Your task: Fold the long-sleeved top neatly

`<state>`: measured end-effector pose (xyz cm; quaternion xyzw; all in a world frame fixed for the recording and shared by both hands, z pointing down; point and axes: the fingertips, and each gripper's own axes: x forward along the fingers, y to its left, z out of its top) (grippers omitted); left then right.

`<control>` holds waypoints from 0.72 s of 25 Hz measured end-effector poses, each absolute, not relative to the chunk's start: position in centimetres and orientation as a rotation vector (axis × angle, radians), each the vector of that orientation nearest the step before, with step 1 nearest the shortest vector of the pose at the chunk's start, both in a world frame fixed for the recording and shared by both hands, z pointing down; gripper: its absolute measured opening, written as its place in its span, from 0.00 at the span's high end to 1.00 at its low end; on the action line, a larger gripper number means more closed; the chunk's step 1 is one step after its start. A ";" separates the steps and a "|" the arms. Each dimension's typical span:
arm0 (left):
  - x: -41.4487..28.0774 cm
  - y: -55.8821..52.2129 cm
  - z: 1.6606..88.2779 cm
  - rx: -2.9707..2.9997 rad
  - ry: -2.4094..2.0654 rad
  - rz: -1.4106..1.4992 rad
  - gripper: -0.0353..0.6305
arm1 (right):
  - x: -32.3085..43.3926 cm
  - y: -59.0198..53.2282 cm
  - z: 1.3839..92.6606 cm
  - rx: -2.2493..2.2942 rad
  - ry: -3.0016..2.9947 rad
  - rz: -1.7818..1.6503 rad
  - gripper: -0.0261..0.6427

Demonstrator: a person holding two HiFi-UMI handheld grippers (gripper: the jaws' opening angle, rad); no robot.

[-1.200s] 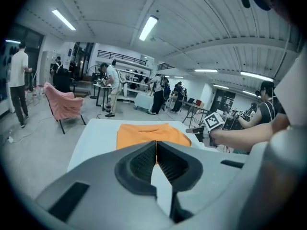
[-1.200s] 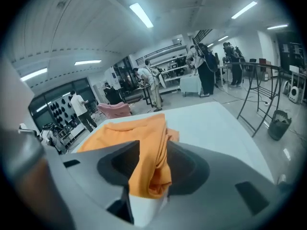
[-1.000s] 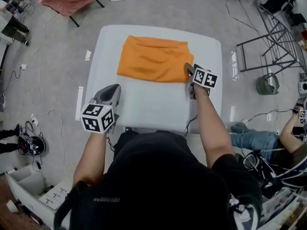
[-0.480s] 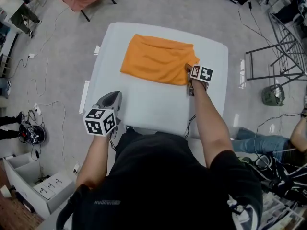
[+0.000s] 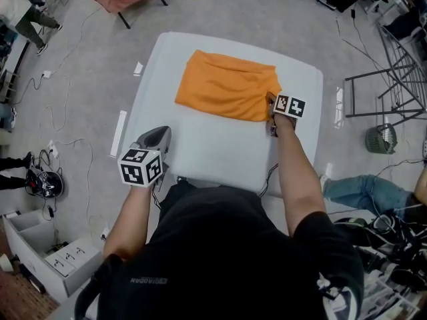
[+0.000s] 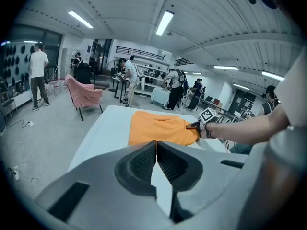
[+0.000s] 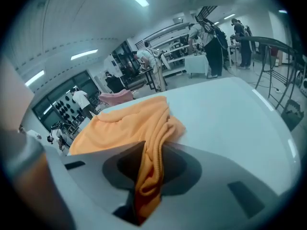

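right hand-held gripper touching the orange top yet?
Touching. The right gripper view shows the right hand-held gripper with a bunched edge of the orange top pinched between its jaws, which have just been closing.

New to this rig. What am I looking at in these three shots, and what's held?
No robot here: a person holds a two-jaw gripper in each hand. The top-down picture comes from a head camera; the other two come from cameras riding on each gripper, looking along its jaws. A folded orange top lies on a white table. The right gripper has just been closing its jaws and pinches the top's near right corner. The left gripper is shut and empty, over the table's near left part.
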<state>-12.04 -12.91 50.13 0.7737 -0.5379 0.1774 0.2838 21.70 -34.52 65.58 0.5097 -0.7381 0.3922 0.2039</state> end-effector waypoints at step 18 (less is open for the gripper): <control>-14.0 -16.4 49.6 2.196 -1.279 0.431 0.94 | 19.0 -35.6 53.5 1.495 -2.033 0.793 0.82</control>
